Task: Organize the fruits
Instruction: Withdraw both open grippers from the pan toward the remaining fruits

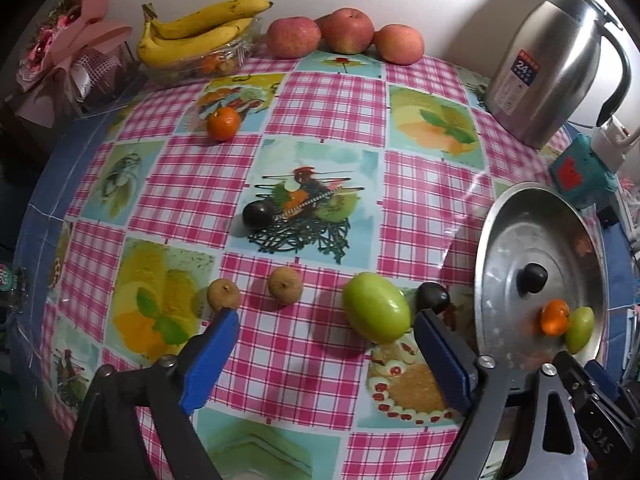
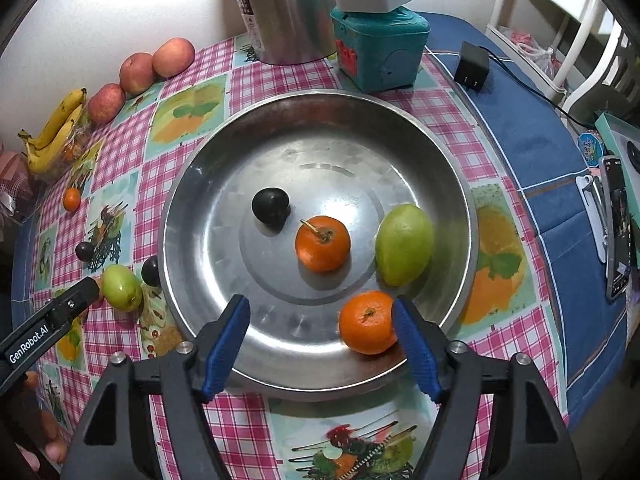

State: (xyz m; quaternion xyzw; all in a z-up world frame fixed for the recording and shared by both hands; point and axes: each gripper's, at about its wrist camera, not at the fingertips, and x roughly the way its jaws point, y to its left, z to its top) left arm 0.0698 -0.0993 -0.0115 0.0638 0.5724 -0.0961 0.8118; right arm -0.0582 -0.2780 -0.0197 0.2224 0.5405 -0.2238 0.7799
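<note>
Fruits [image 2: 322, 244] beneath two down-tilted, spread fingers [image 2: 222, 342].

Tangerines [image 2: 367, 322] in pan [image 2: 200, 184]

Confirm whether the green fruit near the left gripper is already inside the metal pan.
No: the green fruit lies on the checked tablecloth, outside the rim of the metal pan.

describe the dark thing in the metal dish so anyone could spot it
Find the big round steel dish on the checked tablecloth. At its centre sits a small black knob, beside a stemmed orange fruit; it is the only black thing there.
</note>
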